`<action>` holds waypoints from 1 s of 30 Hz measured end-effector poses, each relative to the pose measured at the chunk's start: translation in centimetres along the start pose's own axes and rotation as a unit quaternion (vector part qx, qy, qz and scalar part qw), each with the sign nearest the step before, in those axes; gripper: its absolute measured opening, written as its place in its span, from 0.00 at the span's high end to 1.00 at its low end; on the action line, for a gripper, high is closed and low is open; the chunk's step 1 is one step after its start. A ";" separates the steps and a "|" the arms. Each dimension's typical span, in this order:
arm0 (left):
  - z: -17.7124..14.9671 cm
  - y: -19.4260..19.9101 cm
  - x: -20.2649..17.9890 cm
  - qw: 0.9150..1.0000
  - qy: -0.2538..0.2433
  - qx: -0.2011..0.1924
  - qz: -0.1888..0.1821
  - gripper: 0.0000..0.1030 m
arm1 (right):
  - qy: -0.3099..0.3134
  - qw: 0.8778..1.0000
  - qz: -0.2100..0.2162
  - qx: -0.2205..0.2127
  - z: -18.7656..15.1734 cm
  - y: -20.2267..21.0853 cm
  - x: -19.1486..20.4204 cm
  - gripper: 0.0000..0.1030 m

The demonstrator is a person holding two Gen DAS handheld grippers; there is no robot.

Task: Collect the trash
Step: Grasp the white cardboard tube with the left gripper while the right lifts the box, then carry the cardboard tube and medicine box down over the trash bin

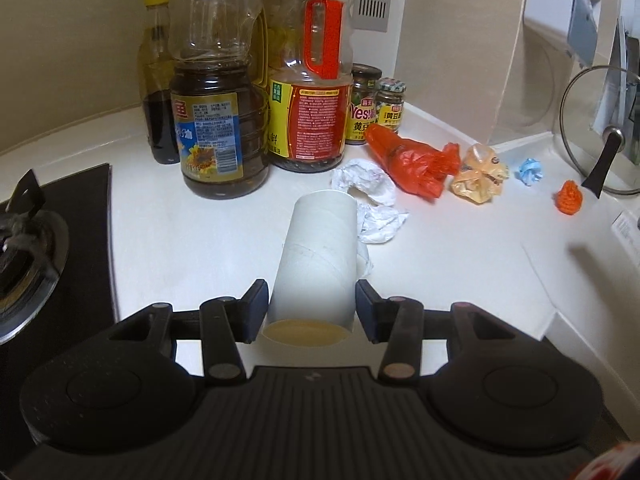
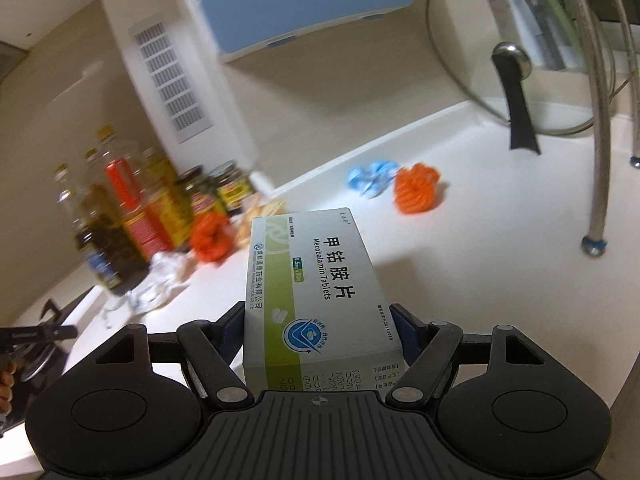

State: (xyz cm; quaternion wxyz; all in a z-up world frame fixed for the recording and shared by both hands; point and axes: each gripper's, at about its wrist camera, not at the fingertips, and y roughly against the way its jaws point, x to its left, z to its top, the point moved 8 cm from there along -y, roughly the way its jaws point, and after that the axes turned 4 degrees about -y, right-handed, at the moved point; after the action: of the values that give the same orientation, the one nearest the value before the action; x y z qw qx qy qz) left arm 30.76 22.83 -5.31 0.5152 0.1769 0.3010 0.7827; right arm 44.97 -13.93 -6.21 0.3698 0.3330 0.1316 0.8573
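Now left tongs [image 1: 312, 310] clamp cardboard tube [image 1: 316, 256] (half-open), right tongs [image 2: 318, 338] clamp tablet box [image 2: 316, 288].

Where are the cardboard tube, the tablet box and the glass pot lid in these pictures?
cardboard tube [image 1: 316, 256]: left wrist view, middle of its white side wall.
tablet box [image 2: 316, 284]: right wrist view, printed top face.
glass pot lid [image 2: 472, 40]: right wrist view, clear glass left of the knob.

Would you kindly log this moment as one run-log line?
left gripper: shut on cardboard tube | right gripper: shut on tablet box | countertop: wrappers remain
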 end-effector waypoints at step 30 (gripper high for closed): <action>-7.6 11.8 -7.5 0.999 0.004 -0.016 -0.042 0.58 | 0.024 0.993 0.089 0.075 -9.4 7.3 6.5 0.28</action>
State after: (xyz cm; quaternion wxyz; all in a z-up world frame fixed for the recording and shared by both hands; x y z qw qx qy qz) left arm 21.12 10.38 -3.08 0.5495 0.1530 0.2974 0.7656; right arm 31.39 -14.10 -6.65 0.2625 0.3499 0.1736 0.8824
